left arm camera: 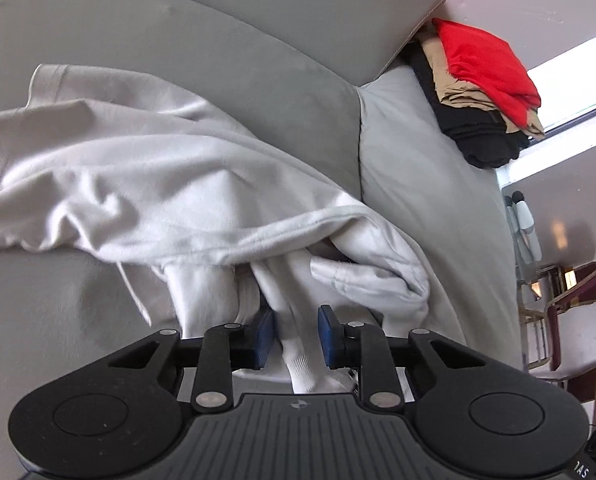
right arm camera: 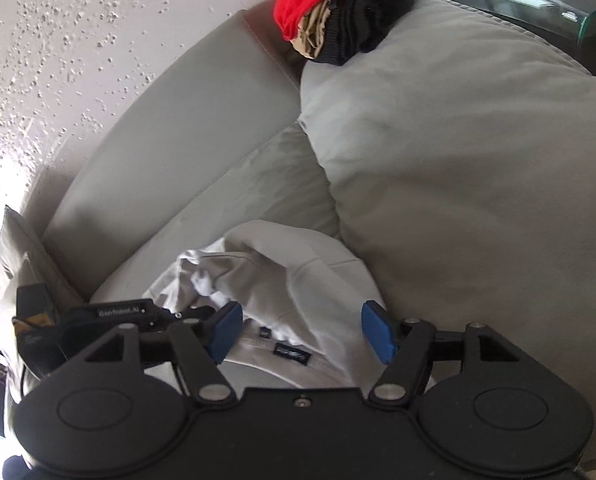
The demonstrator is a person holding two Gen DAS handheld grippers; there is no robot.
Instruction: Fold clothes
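Observation:
A crumpled white T-shirt [left arm camera: 146,184] lies on the grey sofa seat [left arm camera: 50,304]. My left gripper [left arm camera: 296,334] has its blue pads close around a bunched fold of the white shirt, which runs between them. In the right wrist view the same shirt [right arm camera: 290,280] shows its collar with a dark label [right arm camera: 293,354]. My right gripper [right arm camera: 302,336] is open just above the collar, its pads wide apart and holding nothing. The left gripper's black body [right arm camera: 110,316] shows at the left of that view.
A stack of folded clothes, red on top of tan and black [left arm camera: 486,84], sits on the grey sofa arm cushion [left arm camera: 426,184], and it also shows in the right wrist view [right arm camera: 338,8]. The sofa back [left arm camera: 226,12] runs behind. Chairs [left arm camera: 558,312] stand at the right.

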